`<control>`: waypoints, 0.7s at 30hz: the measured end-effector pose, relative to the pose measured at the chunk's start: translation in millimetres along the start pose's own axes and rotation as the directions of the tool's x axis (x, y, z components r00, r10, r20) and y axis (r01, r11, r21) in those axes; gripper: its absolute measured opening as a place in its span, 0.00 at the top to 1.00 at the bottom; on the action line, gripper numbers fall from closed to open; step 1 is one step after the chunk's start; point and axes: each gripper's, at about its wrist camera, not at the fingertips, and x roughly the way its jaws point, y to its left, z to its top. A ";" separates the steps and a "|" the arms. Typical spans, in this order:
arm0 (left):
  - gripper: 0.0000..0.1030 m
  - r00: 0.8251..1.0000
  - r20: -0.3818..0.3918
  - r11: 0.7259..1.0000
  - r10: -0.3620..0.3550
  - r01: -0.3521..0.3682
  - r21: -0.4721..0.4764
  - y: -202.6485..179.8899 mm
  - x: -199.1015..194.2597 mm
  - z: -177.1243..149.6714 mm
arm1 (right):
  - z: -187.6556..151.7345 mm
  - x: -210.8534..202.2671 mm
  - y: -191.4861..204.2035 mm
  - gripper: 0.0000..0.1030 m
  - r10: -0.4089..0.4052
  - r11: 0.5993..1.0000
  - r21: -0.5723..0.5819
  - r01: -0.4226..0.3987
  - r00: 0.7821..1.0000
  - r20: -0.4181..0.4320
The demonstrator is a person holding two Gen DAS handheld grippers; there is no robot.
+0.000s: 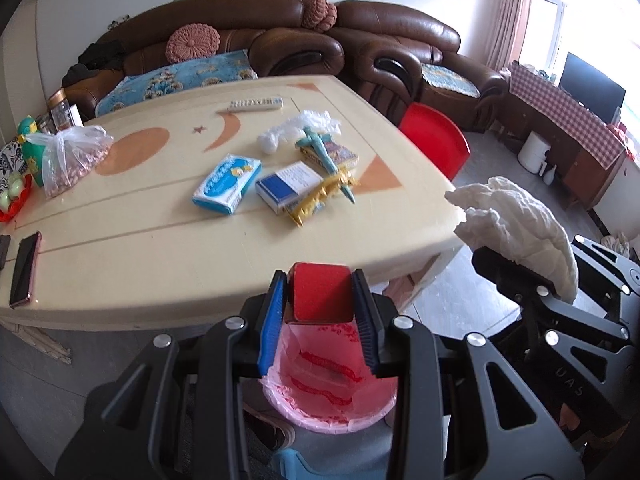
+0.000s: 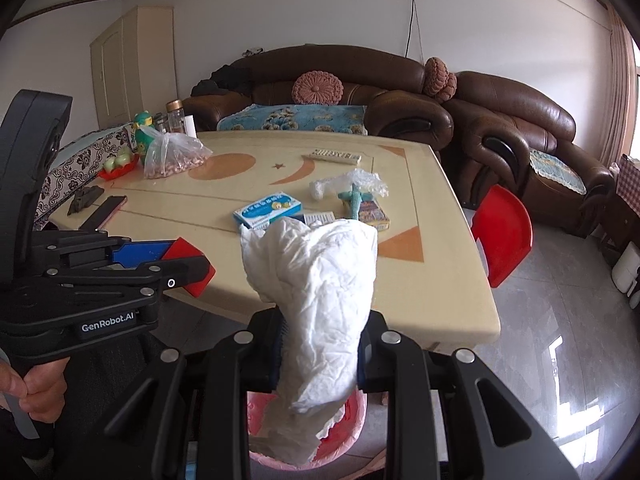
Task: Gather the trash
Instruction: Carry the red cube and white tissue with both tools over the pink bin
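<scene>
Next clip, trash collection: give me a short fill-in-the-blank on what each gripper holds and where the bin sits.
1. The left gripper is shut on a small ____ box.
2. The right gripper is shut on a crumpled ____ tissue.
3. Below both grippers stands a bin lined with a ____ bag.
4. The phone lies on the ____, near its edge.

Missing words: red; white; pink; table

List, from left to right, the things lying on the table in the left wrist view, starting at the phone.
Phone → bag of nuts → light blue box → dark blue box → gold wrapper.
</scene>
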 end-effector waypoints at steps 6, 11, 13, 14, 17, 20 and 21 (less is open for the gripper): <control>0.68 0.999 -0.031 1.000 -0.016 0.017 0.016 -6.9 13.4 -14.8 | -15.1 10.3 -1.6 0.75 0.014 1.000 0.011 -0.013 0.999 -0.046; 0.68 0.997 -0.073 1.000 -0.022 0.023 0.015 -9.1 29.8 -24.4 | -25.3 26.8 -0.8 0.75 0.027 0.999 0.021 -0.025 0.996 -0.087; 0.68 0.996 -0.092 1.000 -0.022 0.024 0.015 -8.2 38.4 -27.1 | -30.2 34.9 -0.8 0.75 0.034 0.999 0.024 -0.032 0.994 -0.106; 0.68 0.995 -0.101 1.000 -0.023 0.025 0.014 -8.1 42.3 -28.7 | -32.0 38.4 -1.1 0.75 0.037 0.999 0.025 -0.034 0.993 -0.114; 0.68 0.991 -0.132 1.000 -0.027 0.028 0.009 -6.5 55.6 -33.2 | -37.6 51.2 -2.4 0.75 0.047 0.999 0.033 -0.042 0.989 -0.142; 0.68 0.986 -0.166 1.000 -0.028 0.030 0.009 -6.1 70.3 -38.8 | -44.3 65.2 -4.4 0.75 0.056 0.998 0.043 -0.049 0.983 -0.174; 0.68 0.984 -0.177 0.999 -0.029 0.031 0.008 -6.2 75.9 -41.3 | -47.3 70.0 -5.3 0.75 0.058 0.998 0.045 -0.051 0.981 -0.186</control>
